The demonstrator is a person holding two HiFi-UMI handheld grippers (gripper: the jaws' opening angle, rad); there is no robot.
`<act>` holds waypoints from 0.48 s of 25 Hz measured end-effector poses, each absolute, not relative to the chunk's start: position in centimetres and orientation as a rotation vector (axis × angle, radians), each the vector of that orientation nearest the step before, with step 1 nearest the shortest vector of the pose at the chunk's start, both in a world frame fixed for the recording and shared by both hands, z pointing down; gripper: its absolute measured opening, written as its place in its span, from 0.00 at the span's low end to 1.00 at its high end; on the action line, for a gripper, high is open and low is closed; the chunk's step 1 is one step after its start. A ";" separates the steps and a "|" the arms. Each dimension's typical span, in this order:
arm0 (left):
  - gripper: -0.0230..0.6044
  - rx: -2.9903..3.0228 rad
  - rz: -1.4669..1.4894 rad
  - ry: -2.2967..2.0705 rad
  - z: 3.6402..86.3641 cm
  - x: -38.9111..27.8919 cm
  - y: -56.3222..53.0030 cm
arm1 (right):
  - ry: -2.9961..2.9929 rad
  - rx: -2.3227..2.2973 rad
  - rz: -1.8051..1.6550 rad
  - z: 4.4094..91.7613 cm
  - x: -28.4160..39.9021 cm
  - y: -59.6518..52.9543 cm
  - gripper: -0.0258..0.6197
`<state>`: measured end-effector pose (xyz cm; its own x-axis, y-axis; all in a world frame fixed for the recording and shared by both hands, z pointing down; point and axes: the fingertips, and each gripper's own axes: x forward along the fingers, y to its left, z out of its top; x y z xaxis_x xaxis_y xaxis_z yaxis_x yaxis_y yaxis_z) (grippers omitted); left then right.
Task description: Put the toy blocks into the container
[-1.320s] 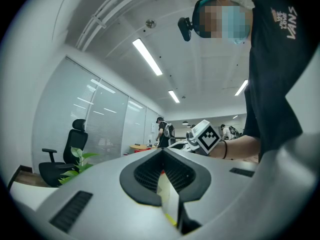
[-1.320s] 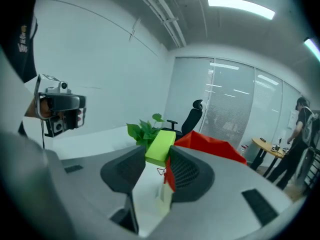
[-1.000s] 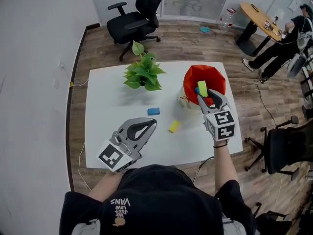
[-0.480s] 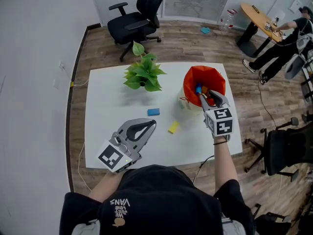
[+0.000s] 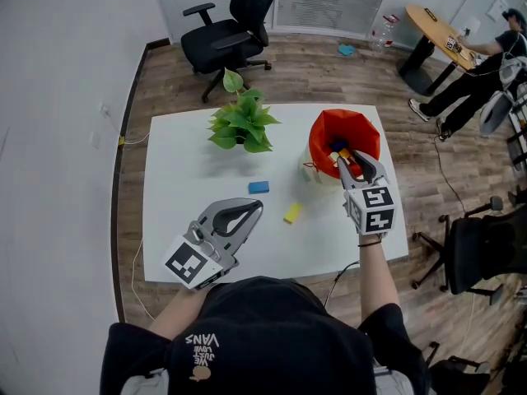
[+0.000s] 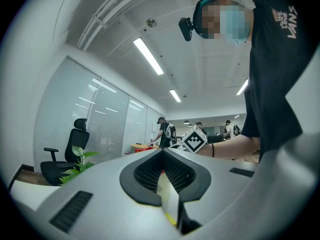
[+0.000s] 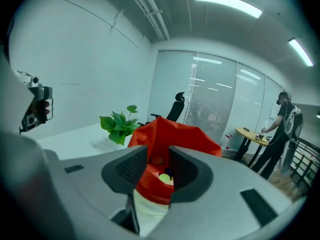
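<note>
Released since the earlier frame, the yellow-green block (image 7: 164,178) that was pinched above the container (image 5: 325,126) is now seen lying inside it among other blocks. Far to the left of the container and nearer the person, the left tool (image 5: 257,206) is held over the table (image 5: 181,204) with its jaws pressed together and nothing gripped. A potted plant (image 5: 240,123) is set on the table to the left of the container. A blue block (image 5: 258,188) is left on the table to the container's lower left, and a yellow block (image 5: 292,213) lies nearer the container, further towards the person. At the container's near rim the right tool (image 5: 352,164) is held with its jaws spread and nothing between them.
</note>
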<state>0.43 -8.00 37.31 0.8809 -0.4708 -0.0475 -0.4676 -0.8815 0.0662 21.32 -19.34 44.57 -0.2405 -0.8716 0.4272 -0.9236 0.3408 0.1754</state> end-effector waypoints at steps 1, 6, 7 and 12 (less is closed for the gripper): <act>0.05 2.996 -0.098 -0.749 37.3 0.4 -8.0 | -2.179 1.579 0.139 44.1 21.1 -19.2 0.25; 0.05 2.992 -0.101 -0.761 37.2 0.2 -8.1 | -2.297 1.606 0.052 41.4 19.0 -17.8 0.13; 0.05 2.991 -0.103 -0.762 37.2 0.2 -8.1 | -2.319 1.603 0.037 41.0 18.4 -17.4 0.11; 0.05 2.988 -0.113 -0.775 37.1 -0.1 -8.3 | -2.416 1.547 0.012 39.9 15.5 -15.9 0.07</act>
